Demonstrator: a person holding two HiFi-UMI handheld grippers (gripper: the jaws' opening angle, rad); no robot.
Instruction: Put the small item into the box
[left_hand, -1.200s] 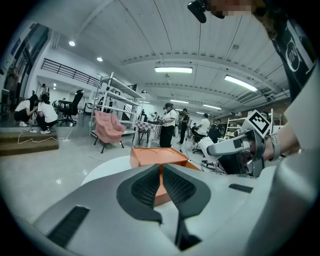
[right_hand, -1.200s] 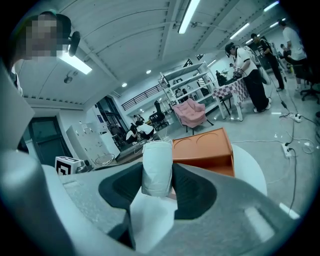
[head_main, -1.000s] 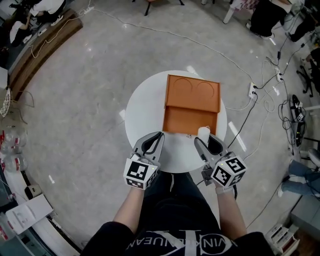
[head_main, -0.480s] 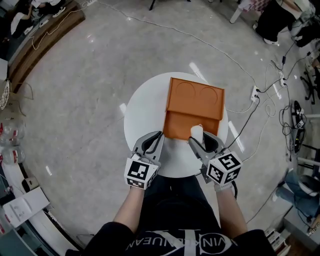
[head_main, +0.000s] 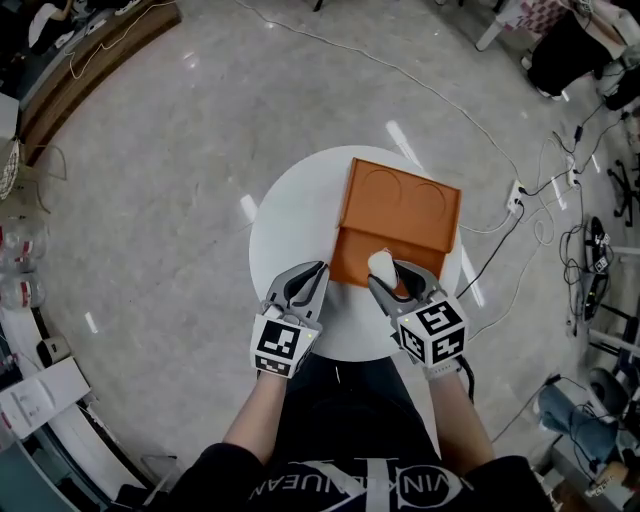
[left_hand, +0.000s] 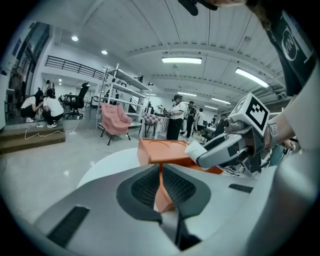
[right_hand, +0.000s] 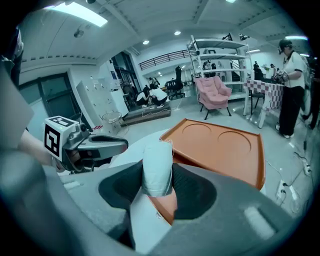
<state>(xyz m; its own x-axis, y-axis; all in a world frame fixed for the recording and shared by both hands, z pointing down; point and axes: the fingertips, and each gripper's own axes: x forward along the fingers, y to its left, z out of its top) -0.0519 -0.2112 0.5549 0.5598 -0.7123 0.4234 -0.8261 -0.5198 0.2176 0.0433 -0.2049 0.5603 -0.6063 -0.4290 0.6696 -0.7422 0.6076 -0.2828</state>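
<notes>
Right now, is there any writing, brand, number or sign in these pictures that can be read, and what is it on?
"UEAN" and "VIN": fragments of white print on the person's black shirt, cut off at the picture's edge.
Marker cubes on the left gripper and right gripper: black-and-white square patterns, no letters.
Orange box and white small item: no print visible.

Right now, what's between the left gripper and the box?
Nothing but bare table between left gripper and box; head view shows it.
</notes>
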